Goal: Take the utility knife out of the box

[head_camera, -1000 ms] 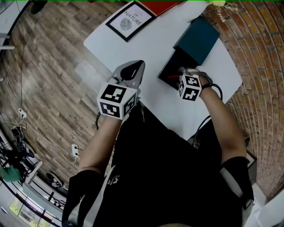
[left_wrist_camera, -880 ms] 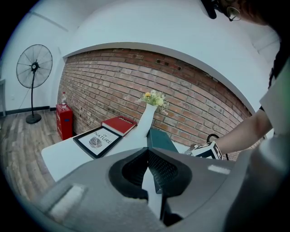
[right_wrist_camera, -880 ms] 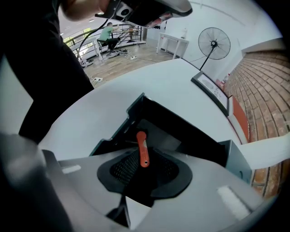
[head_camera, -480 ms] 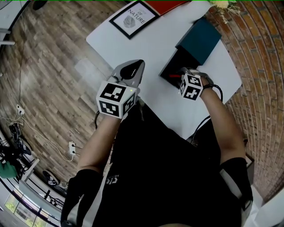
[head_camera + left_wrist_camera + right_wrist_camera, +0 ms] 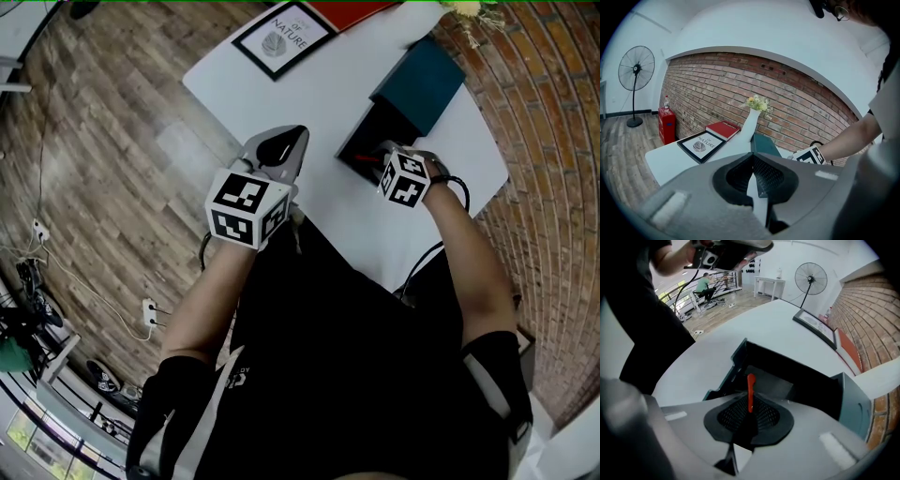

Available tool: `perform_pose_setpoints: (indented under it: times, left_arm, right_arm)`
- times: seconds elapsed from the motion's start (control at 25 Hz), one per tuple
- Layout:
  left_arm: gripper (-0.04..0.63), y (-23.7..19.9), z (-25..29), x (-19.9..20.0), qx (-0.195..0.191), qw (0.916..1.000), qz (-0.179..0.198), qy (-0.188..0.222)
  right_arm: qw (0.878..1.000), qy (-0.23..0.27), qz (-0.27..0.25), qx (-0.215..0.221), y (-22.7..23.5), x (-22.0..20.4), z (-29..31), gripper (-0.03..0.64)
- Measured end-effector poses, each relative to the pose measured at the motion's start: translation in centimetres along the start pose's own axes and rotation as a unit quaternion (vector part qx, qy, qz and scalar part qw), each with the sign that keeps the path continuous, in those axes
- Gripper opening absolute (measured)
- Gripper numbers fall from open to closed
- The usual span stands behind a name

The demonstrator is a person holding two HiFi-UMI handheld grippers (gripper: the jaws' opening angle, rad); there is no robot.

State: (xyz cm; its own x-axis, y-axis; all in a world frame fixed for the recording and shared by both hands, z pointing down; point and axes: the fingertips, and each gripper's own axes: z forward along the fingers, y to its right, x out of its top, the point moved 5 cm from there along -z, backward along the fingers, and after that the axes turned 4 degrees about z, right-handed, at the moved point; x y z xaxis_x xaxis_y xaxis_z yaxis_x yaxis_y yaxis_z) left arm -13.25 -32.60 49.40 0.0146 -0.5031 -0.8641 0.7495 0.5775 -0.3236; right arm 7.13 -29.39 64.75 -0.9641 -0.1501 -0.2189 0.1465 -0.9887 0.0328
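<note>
Two claws: your right claw (image 5: 749,411) closing on red knife (image 5: 750,387) inside open box (image 5: 801,376), pads apparently gripping; left claw (image 5: 753,180) together, empty. Grasp step. Next, lift straight up, clear of box walls.

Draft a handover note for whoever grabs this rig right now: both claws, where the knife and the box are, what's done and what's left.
Left claw: shut, empty, held over the table's edge, away from the box.
Right claw: pointing down into the open box, jaws closing on the red utility knife that stands between them.
Things: the box sits on the white table, with its teal lid at the far side.
Done: the knife has been reached and the grip is forming.
Left: lift the knife clear of the box.
</note>
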Motion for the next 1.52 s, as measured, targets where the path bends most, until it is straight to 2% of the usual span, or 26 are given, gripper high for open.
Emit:
perform_pose_setpoints:
  times: [0.08, 0.4, 0.68, 0.8, 0.96, 1.28, 1.4, 1.52]
  left_arm:
    - [0.006, -0.1, -0.2, 0.0, 0.002, 1.0000, 0.000, -0.001]
    - [0.006, 0.0, -0.7, -0.2, 0.004, 1.0000, -0.002, 0.001]
    - [0.006, 0.0, -1.2, -0.2, 0.009, 1.0000, -0.004, 0.002]
    - [0.006, -0.2, -1.7, -0.2, 0.014, 0.9999, -0.004, 0.005]
    - [0.006, -0.1, -2.2, 0.0, 0.017, 0.9998, -0.005, 0.011]
    - [0.006, 0.2, -4.4, 1.1, 0.011, 0.9995, 0.006, 0.028]
    - [0.006, 0.3, -5.2, 1.7, 0.005, 0.9993, 0.012, 0.035]
    - [0.006, 0.4, -5.6, 2.5, -0.012, 0.9988, 0.022, 0.042]
  right_arm:
    - [1.000, 0.007, 0.023, 0.015, 0.3, 0.3, -0.4, 0.012]
    - [0.998, -0.002, 0.051, 0.028, 0.8, 0.5, -0.4, 0.012]
    - [0.999, -0.021, 0.032, 0.009, 0.9, 0.7, 0.5, 0.014]
    - [0.999, -0.024, 0.035, 0.010, 0.9, 0.8, 0.5, 0.015]
    - [0.999, -0.025, 0.042, -0.009, 0.9, 0.8, 0.6, 0.015]
    - [0.993, 0.000, 0.116, -0.037, 0.2, 2.1, -1.2, 0.011]
    - [0.986, 0.019, 0.159, -0.047, 0.2, 2.5, -2.7, 0.011]
    - [0.976, 0.040, 0.200, -0.075, 1.0, 2.3, -4.3, 0.011]
